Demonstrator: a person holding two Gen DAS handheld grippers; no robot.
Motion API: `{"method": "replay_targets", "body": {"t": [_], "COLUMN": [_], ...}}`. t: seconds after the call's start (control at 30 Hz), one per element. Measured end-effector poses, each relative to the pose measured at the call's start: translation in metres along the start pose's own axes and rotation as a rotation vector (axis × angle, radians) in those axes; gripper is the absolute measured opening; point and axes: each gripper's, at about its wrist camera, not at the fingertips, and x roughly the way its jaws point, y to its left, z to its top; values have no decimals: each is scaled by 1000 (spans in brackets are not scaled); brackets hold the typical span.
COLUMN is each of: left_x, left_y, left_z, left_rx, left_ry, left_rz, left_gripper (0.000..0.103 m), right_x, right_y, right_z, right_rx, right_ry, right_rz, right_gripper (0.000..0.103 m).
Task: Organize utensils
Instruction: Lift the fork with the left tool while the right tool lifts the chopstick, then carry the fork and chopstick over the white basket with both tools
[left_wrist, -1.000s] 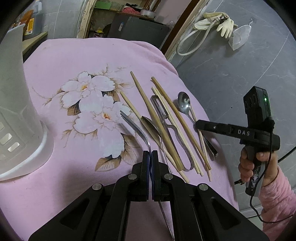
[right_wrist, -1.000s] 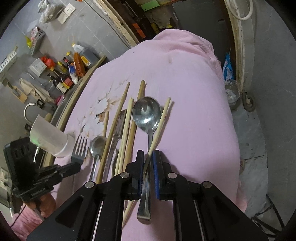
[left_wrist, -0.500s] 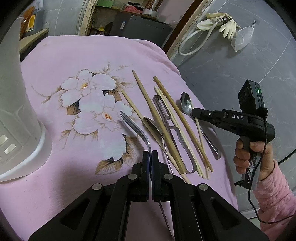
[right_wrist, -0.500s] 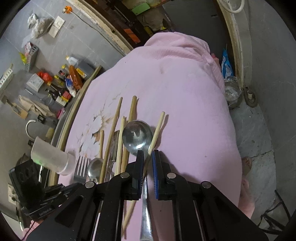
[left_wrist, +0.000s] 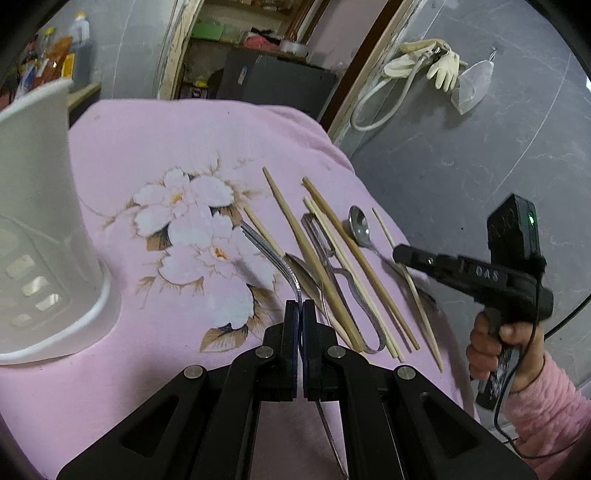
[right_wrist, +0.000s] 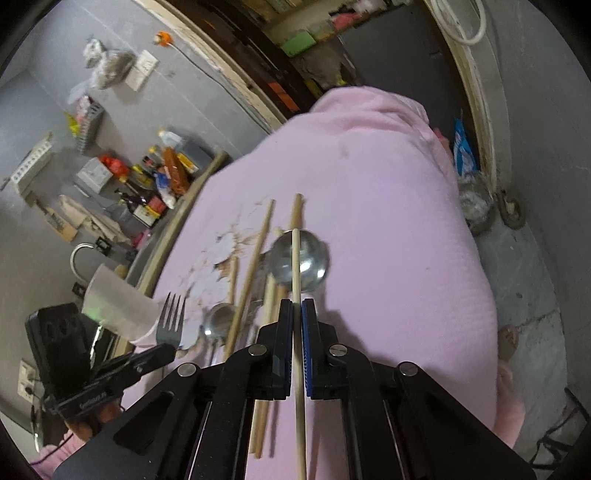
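1. Now the right tool (right_wrist: 297, 308) is clamped on a single pale chopstick (right_wrist: 296, 266), which runs straight up toward twelve o'clock across the big spoon (right_wrist: 300, 263).
2. Meanwhile the left tool (left_wrist: 300, 309) is pinched tight on the fork (left_wrist: 271, 254), tines reaching toward eleven o'clock over the pink floral cloth (left_wrist: 177, 147) on the desk.
3. To do this well, I'd lift the chopstick level and slowly, so its far end doesn't drag the spoon.
4. Keep the grip near the stick's middle; a thin, smooth rod will likely pivot.
5. Look: the rest of the chopsticks (left_wrist: 354, 258), a peeler (left_wrist: 323, 243) and a second spoon (left_wrist: 306, 275) lie fanned together, overlapping.
6. At nine o'clock stands the white holder (left_wrist: 40, 206), the likely destination.
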Motion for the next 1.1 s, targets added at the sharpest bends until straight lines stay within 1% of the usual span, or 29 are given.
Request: {"method": "replay_targets", "body": {"t": [0.17, 0.2, 0.27, 0.3, 0.37, 0.4, 0.43, 0.47, 0.63, 0.77, 0.83, 0.97, 1.1], "left_x": [-17, -19, -27, -30, -38, -41, -46, -47, -66, -91, -103, -130, -161], "left_y": [-7, -8, -12, -15, -22, -25, -29, -32, -44, -48, -47, -40, -25], "left_z": [-1, -2, -3, -3, -5, -7, -8, -9, -14, -14, -14, -10, -7], "left_rx": [33, 39, 54, 66, 99, 112, 124, 134, 176, 204, 210, 222, 206], "left_ry": [-92, -112, -161, -185, -243, -269, -302, -325, -451, -561, -604, -699, -778], "left_rz": [35, 43, 63, 74, 104, 116, 127, 132, 177, 207, 214, 269, 337], "left_gripper": [0, 0, 0, 0, 0, 0, 0, 0, 0, 0, 0, 0, 0], "right_x": [-15, -19, -25, -29, -35, -41, -43, -48, -57, -62, -63, -64, -56], "right_y": [23, 33, 46, 57, 68, 77, 81, 90, 120, 143, 158, 186, 223], "right_z": [-18, -23, -31, -36, -42, -46, -49, -52, -61, -62, -60, -57, -51], "right_rx": [-98, -144, -207, -254, -302, -337, -357, -397, -498, -547, -577, -632, -679], "right_ry": [-130, -179, -250, -302, -365, -421, -447, -496, -641, -716, -756, -826, -888], "right_rz": [16, 4, -17, -34, -55, -68, -78, -96, -135, -116, -94, -48, 14], "right_gripper": [3, 3, 3, 3, 3, 3, 3, 3, 3, 3, 3, 3, 3]}}
